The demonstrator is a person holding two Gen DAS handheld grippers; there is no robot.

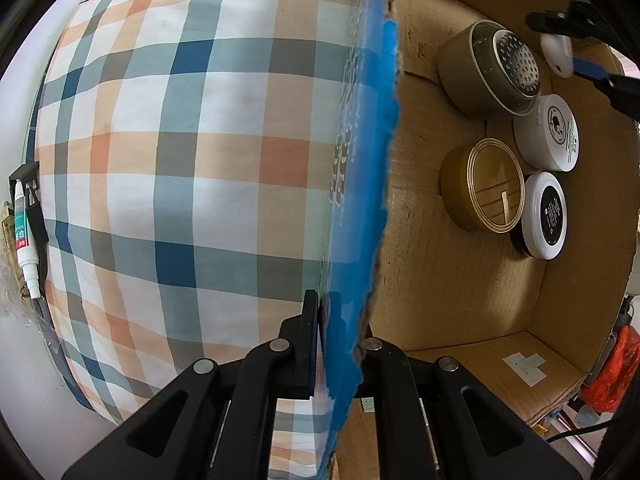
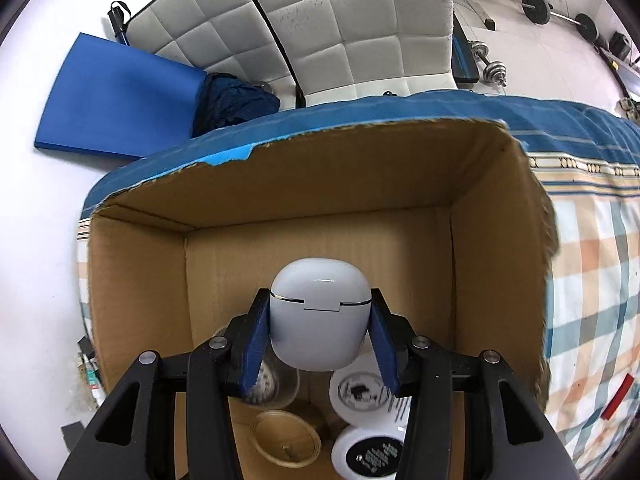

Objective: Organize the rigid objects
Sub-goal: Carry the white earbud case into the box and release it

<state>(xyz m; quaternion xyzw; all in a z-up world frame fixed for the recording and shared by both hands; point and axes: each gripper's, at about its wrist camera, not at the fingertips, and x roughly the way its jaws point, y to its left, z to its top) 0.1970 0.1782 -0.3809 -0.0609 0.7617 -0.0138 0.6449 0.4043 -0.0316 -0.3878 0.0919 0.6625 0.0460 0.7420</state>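
Between right gripper (image 2: 320,320) pads: white earbud case (image 2: 319,320), clamped, above cardboard box (image 2: 136,280).
Left gripper (image 1: 340,320): pinching box wall.

Box (image 2: 132,280) set on bed (image 2: 592,248); four tins (image 1: 484,188) clustered inside on its floor; case (image 2: 320,312) held above them.

Both views are bright and evenly lit by soft, diffuse light, with dark vignetted corners and strong fisheye bending toward the edges. A white glare streak sits on the earbud case (image 2: 319,316) at centre in the right wrist view; the cardboard box (image 2: 320,184) interior falls into mild shadow. Focus is mostly sharp, slightly soft at lower edges.
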